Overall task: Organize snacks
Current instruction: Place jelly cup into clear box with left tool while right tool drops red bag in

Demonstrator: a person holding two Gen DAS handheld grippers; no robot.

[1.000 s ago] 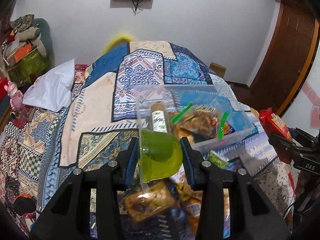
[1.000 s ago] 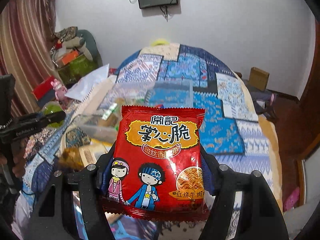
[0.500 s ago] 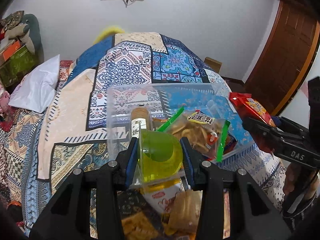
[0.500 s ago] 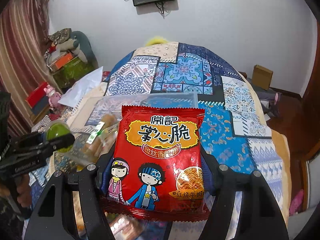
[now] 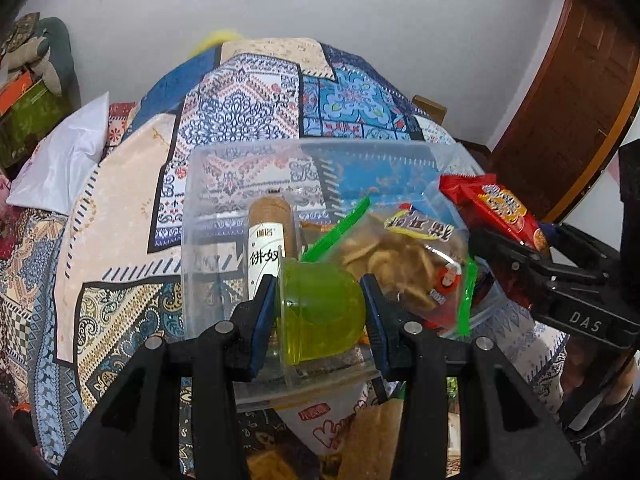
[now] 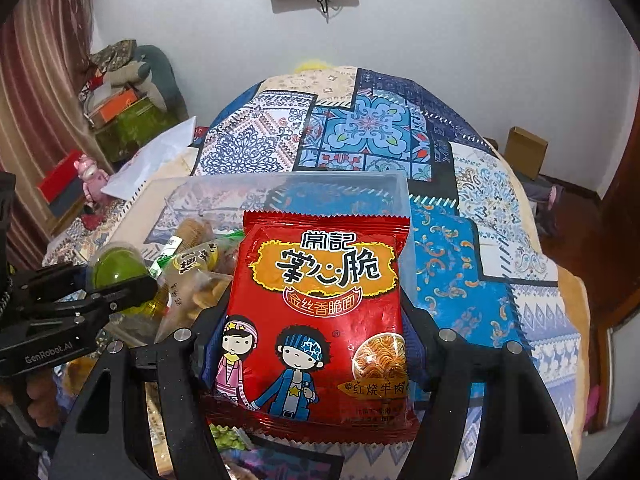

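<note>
My left gripper (image 5: pixel 320 312) is shut on a green jelly cup (image 5: pixel 320 316) and holds it over the near left part of a clear plastic box (image 5: pixel 248 156). The box holds a biscuit tube (image 5: pixel 269 236) and a bag of crisps with green edges (image 5: pixel 404 260). My right gripper (image 6: pixel 316 344) is shut on a red noodle snack packet (image 6: pixel 320 320), held above the box's near right side (image 6: pixel 304 178). The packet also shows in the left wrist view (image 5: pixel 496 208), and the jelly cup in the right wrist view (image 6: pixel 116 268).
The box sits on a patchwork bedspread (image 5: pixel 256 92). Loose snack packs (image 5: pixel 332 432) lie in front of the box. A white pillow (image 5: pixel 68 156) lies at left, a wooden door (image 5: pixel 572 92) stands at right, and boxes and clutter (image 6: pixel 120 120) stand beside the bed.
Both grippers have moved forward toward the clear box. The jelly cup now hangs over its near left part, and the red packet has come in over its near right side.
</note>
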